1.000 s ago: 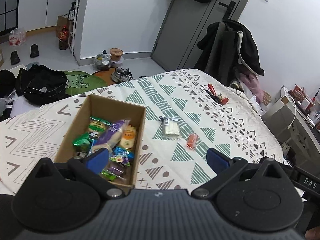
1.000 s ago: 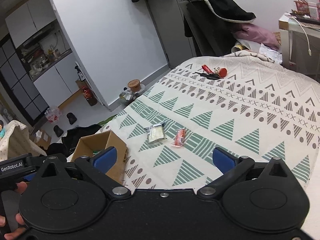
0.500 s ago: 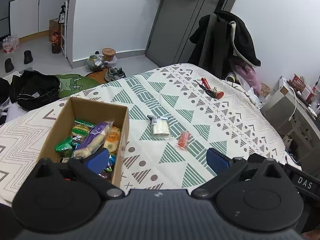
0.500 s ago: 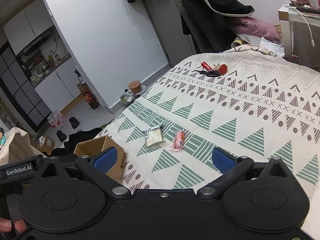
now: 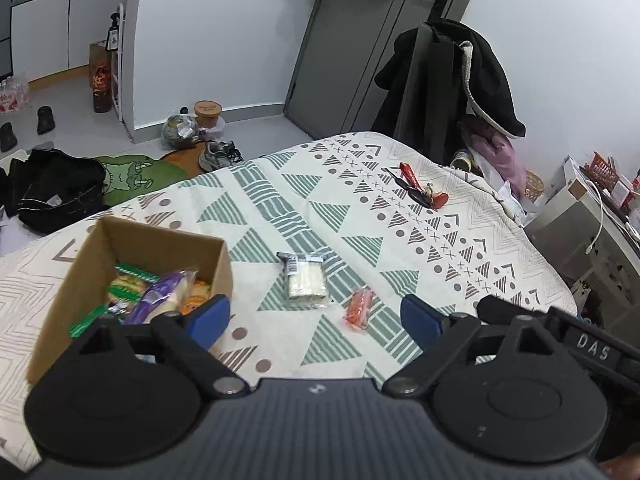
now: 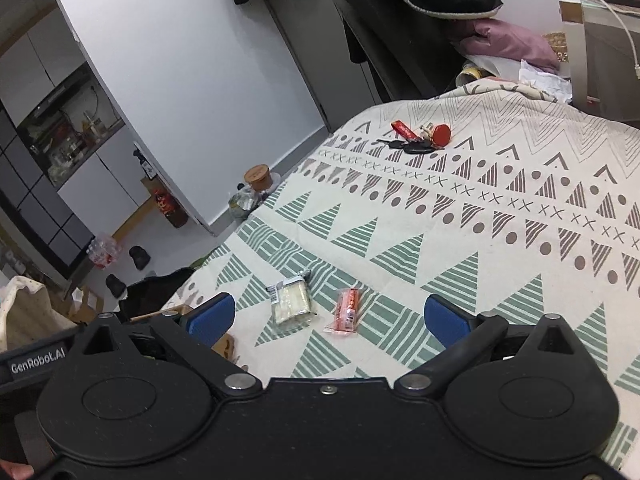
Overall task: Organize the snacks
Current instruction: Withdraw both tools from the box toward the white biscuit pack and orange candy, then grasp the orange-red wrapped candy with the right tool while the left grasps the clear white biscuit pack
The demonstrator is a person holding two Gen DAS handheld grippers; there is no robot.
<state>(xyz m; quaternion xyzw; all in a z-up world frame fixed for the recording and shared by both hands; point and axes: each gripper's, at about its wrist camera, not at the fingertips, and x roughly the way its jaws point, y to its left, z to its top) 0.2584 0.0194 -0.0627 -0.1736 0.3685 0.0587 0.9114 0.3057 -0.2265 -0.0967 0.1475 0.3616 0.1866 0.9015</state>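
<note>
A cardboard box (image 5: 94,256) holding several wrapped snacks sits on the patterned bed cover at the left. Two snacks lie loose on the cover to its right: a clear pack of pale wafers (image 5: 306,279) (image 6: 291,303) and a small orange-red packet (image 5: 359,309) (image 6: 347,310). My left gripper (image 5: 314,316) hovers just short of both packets, its blue-padded jaws closing with nothing between them. My right gripper (image 6: 330,318) hangs open over the same two packets, touching neither. Only a corner of the box (image 6: 224,346) shows in the right wrist view.
A bunch of keys with red tags (image 5: 418,188) (image 6: 416,138) lies farther back on the bed. Beyond the bed's far edge stand a coat-draped rack (image 5: 448,88), a grey door and a desk (image 5: 592,224). Shoes, a black bag (image 5: 56,188) and bottles litter the floor at left.
Both grippers have moved forward and down toward the two loose packets, which now look larger and nearer. The box has slid toward the left edge of the left wrist view. The left jaws have narrowed a little.
</note>
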